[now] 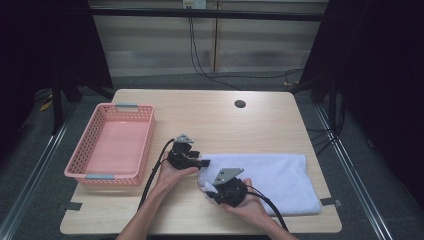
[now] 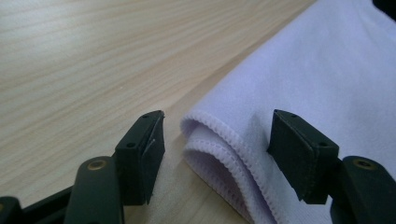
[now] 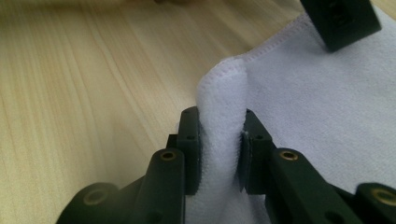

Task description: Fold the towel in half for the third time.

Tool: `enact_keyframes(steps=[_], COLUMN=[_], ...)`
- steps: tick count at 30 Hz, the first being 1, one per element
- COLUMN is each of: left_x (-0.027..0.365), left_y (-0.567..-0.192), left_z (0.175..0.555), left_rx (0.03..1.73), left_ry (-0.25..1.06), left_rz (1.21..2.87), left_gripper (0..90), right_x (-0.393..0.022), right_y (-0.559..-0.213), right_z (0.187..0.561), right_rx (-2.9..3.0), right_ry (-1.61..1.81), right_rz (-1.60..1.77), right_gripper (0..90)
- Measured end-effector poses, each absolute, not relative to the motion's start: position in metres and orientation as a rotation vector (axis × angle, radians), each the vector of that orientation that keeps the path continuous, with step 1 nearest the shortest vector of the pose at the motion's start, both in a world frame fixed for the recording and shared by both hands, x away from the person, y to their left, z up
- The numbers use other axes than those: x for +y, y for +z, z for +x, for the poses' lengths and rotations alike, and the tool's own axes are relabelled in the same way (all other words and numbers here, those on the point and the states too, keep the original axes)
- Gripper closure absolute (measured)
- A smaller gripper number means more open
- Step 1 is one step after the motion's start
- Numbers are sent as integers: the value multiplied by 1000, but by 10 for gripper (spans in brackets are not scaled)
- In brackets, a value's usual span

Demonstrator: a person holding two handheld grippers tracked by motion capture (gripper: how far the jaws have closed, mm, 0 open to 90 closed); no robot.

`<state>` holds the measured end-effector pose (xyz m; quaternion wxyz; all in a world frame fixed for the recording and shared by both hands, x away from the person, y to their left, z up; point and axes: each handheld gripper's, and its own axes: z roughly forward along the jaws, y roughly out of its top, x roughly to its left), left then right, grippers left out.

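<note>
A white folded towel (image 1: 280,175) lies on the wooden table (image 1: 210,120) at the front right. My right gripper (image 1: 210,192) is at the towel's near left corner. In the right gripper view this gripper (image 3: 222,130) is shut on a pinched-up fold of the towel (image 3: 327,107). My left gripper (image 1: 205,162) is at the towel's far left corner. In the left gripper view it (image 2: 215,135) stands open, its jaws on either side of the layered hem of the towel (image 2: 327,70), with the pads apart from the cloth. One left fingertip (image 3: 341,21) shows over the towel in the right gripper view.
A pink plastic basket (image 1: 120,107) with nothing in it stands at the table's left side, close to my left hand. A round cable hole (image 1: 240,104) is at the back of the table. Bare wood lies behind the towel.
</note>
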<state>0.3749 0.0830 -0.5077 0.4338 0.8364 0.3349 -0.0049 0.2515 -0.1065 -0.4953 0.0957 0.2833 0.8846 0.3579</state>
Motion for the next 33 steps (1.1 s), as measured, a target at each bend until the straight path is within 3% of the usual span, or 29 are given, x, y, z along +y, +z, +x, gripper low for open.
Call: enact_keyframes(steps=[3, 4, 8, 10, 19, 33], left_x=[83, 83, 82, 83, 93, 113], left_y=[-508, -508, -510, -508, -489, -450], left_z=[374, 374, 372, 372, 372, 377], left_rx=[828, 819, 783, 782, 798, 810], left_ry=[-21, -35, -102, -128, -206, -192], left_rz=[2084, 2083, 2081, 2060, 1924, 1877], left_gripper=[359, 397, 707, 787, 810, 813], right_x=[-107, -107, -109, -110, -119, -118], right_y=[-495, -495, -494, -494, -475, -437], right_z=[253, 252, 255, 255, 257, 265], right_rx=[2623, 2623, 2639, 2640, 2620, 2558], right_ry=[1063, 1062, 1088, 1100, 1233, 1462], right_rz=[837, 837, 868, 872, 925, 922], right_gripper=[745, 749, 758, 762, 768, 768])
